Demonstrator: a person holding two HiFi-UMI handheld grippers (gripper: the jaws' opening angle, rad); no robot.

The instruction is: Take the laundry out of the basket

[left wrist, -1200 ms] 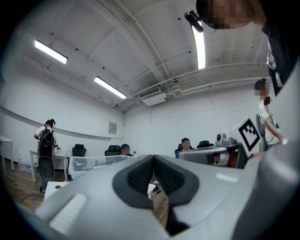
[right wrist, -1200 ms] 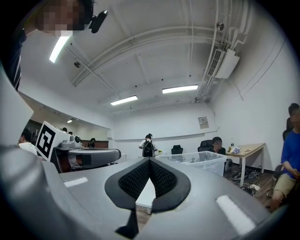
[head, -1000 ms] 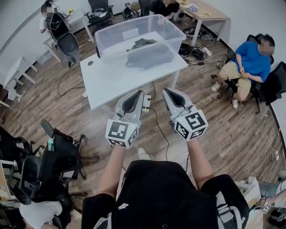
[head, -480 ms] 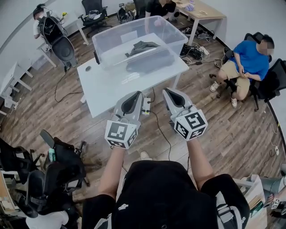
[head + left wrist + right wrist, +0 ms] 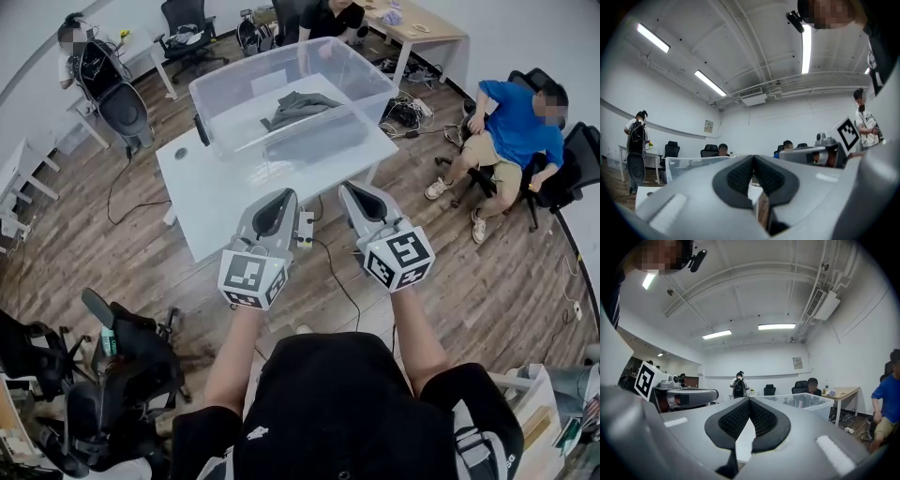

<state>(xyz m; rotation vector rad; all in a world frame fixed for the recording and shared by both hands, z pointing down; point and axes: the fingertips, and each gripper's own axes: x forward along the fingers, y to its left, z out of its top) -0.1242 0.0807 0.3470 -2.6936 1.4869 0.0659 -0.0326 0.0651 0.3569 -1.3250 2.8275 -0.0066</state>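
Observation:
A clear plastic basket (image 5: 217,98) stands on a white table (image 5: 234,187) ahead of me, and it also shows in the right gripper view as the basket (image 5: 813,401). Dark grey laundry (image 5: 298,106) lies crumpled inside it. My left gripper (image 5: 282,195) and right gripper (image 5: 348,187) are held side by side in front of my chest, short of the table's near edge. Both are shut with nothing between the pads. In the left gripper view the jaws meet at the left gripper (image 5: 753,165); in the right gripper view they meet at the right gripper (image 5: 749,403).
A person in a blue shirt (image 5: 514,122) sits on a chair at the right. Black office chairs (image 5: 131,352) stand at my left, and another chair (image 5: 122,103) is beyond the table. A wooden desk (image 5: 422,23) is at the back. A cable (image 5: 335,272) runs across the wood floor.
The table and basket have shifted a little in the head view as my head moved. Both grippers keep their place, shut. The seated person in blue has stretched a leg out.

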